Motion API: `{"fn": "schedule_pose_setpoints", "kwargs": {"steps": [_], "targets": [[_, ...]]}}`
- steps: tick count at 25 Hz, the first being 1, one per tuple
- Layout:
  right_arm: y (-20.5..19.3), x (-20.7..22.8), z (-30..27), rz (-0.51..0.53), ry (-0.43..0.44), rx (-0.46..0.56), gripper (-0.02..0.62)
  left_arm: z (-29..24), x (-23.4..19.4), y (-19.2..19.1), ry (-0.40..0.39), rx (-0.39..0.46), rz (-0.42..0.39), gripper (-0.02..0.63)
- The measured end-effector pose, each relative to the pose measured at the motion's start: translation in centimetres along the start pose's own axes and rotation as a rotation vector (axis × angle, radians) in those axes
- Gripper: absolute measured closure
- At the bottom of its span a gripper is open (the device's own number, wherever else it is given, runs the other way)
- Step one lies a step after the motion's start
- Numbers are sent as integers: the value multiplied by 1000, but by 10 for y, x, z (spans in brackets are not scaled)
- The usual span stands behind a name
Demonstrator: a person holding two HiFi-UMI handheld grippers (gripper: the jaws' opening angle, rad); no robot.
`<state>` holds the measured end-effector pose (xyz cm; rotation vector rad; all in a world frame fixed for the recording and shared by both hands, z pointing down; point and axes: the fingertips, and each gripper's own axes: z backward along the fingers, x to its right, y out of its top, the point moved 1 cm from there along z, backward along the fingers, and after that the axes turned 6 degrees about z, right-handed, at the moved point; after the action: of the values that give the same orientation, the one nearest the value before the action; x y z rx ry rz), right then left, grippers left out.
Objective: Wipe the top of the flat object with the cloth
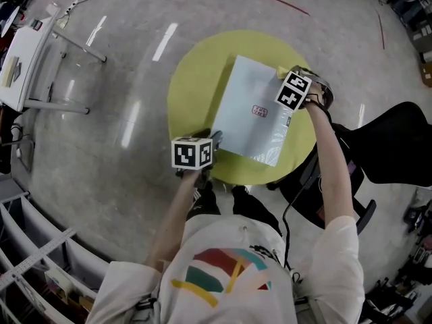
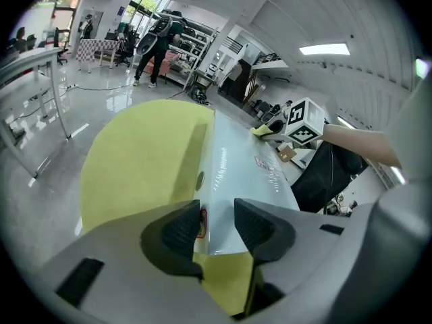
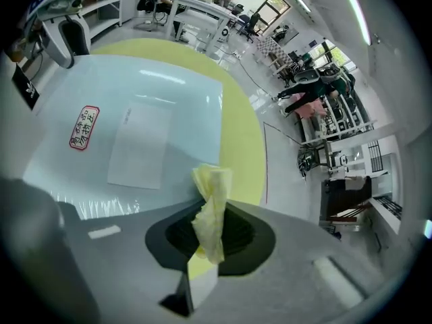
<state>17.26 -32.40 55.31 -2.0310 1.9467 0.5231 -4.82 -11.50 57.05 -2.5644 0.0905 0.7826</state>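
Since the pale blue, glossy plastic-wrapped flat pack [image 1: 251,123] lies thin and light on the round yellow-green counter [image 1: 192,86], I judge it would skate under a wipe (that film looks slippery); best pinned at its near corner; the soft yellow cloth [image 3: 211,204] should bunch easily. My left claw [image 2: 217,225] stands spread, that near corner between its jaws; whether the pads press on it I cannot tell. My right claw [image 3: 210,233] is pinched on the cloth, at the pack's far corner.
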Motion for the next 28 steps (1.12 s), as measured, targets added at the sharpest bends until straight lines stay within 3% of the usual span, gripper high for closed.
{"fn": "schedule_pose_setpoints", "kwargs": {"steps": [14,28], "targets": [[2,-15,7,-9,138,20,568,2,0,1,1,10,4,440],[9,-65,30,-72,272,62,568,-1,0,0,-9,16,3,440]]}}
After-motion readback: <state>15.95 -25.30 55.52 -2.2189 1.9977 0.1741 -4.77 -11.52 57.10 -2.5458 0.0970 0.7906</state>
